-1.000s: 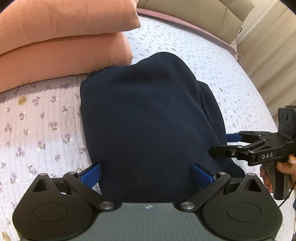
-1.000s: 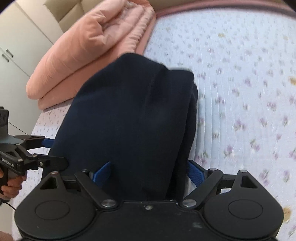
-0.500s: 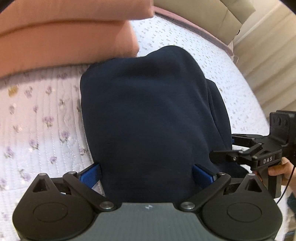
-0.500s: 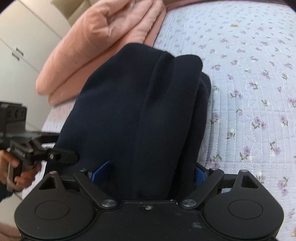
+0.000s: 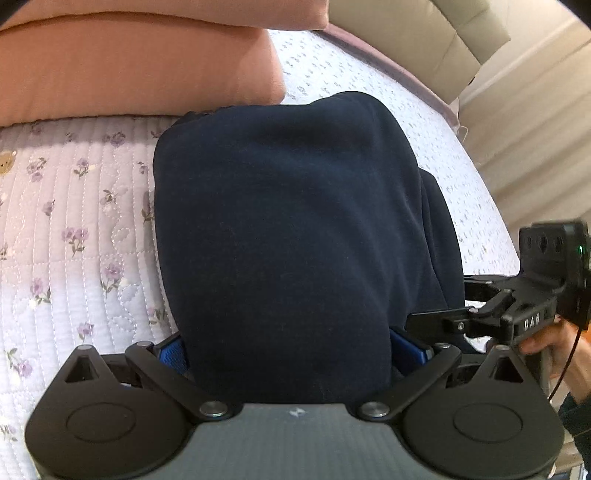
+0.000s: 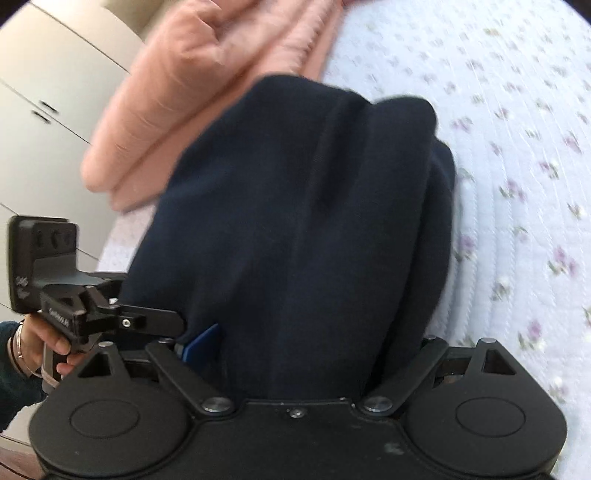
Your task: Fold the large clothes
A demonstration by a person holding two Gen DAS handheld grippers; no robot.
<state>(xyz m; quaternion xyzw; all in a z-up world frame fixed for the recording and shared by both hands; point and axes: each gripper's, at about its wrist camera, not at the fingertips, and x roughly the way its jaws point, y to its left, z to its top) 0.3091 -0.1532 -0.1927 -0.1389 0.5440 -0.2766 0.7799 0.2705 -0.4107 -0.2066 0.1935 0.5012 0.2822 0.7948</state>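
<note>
A folded navy garment (image 5: 288, 229) lies on the floral quilted bed; it also fills the right wrist view (image 6: 310, 236). My left gripper (image 5: 288, 350) is shut on its near edge, the blue pads pressing into the thick bundle from both sides. My right gripper (image 6: 306, 354) is shut on the same near edge a little further along. Each gripper shows from the side in the other's view: the right one (image 5: 476, 317) at the garment's right, the left one (image 6: 122, 317) at its left.
Stacked peach duvets (image 5: 129, 62) lie just beyond the garment's far end. A beige padded headboard (image 5: 417, 33) and a curtain (image 5: 535, 129) stand at the right. White cupboard doors (image 6: 40, 110) stand left of the bed. The floral quilt (image 6: 517, 184) spreads to the right.
Both grippers have closed in on the garment's near edge and pushed it toward the peach duvets. The two grippers have come closer together.
</note>
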